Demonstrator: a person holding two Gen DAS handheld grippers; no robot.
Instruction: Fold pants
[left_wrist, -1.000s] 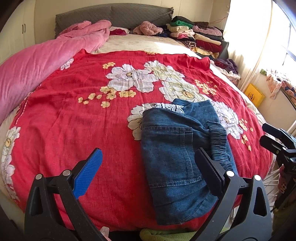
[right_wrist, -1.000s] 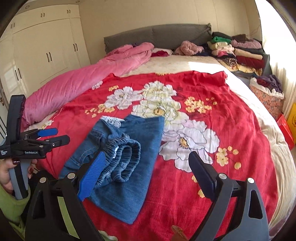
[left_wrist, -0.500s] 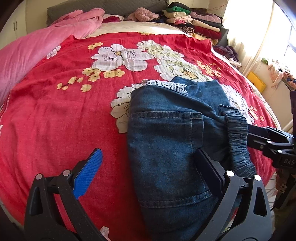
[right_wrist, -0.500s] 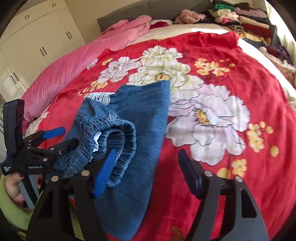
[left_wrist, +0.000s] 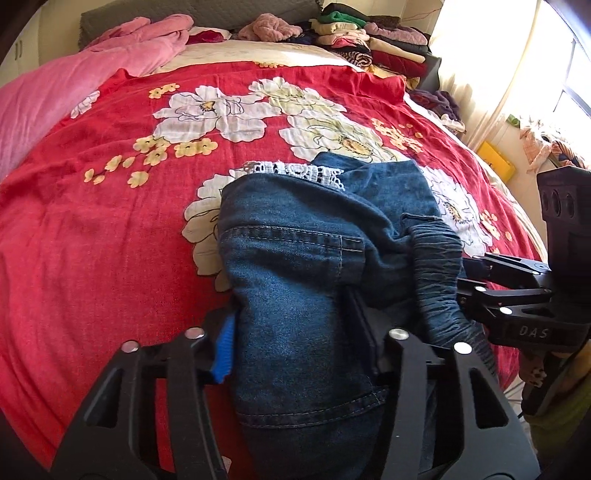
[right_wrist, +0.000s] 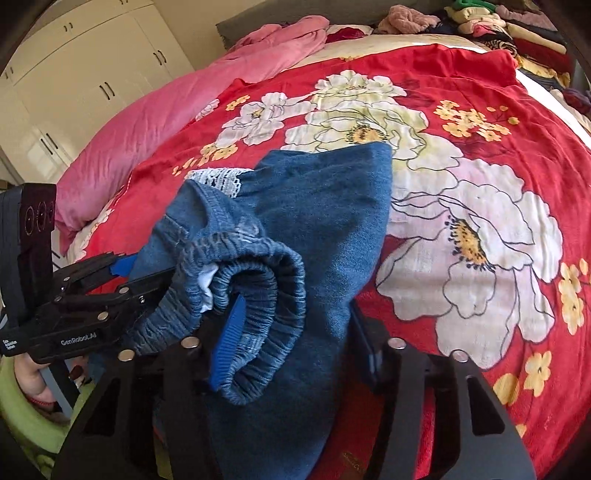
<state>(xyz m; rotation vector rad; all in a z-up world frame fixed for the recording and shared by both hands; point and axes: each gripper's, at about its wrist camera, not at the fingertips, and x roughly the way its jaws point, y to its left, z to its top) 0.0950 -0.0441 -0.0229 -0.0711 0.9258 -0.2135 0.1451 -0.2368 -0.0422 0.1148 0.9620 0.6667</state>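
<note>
Pants (left_wrist: 295, 280): 1 | left tool (left_wrist: 295, 343): closing on pants | right tool (right_wrist: 295, 332): closing on pants

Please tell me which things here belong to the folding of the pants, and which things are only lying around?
Belong to the job:
- denim pants
- left gripper, jaws closing around the denim
- right gripper, jaws closing around the denim
- red flowered bedspread, the work surface

Only lying about:
- pink blanket
- stacked clothes
- white wardrobe

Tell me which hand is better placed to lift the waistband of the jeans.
Right. Its tool is closing around the waistband; the left tool is closing on the pocket side of the jeans.
</note>
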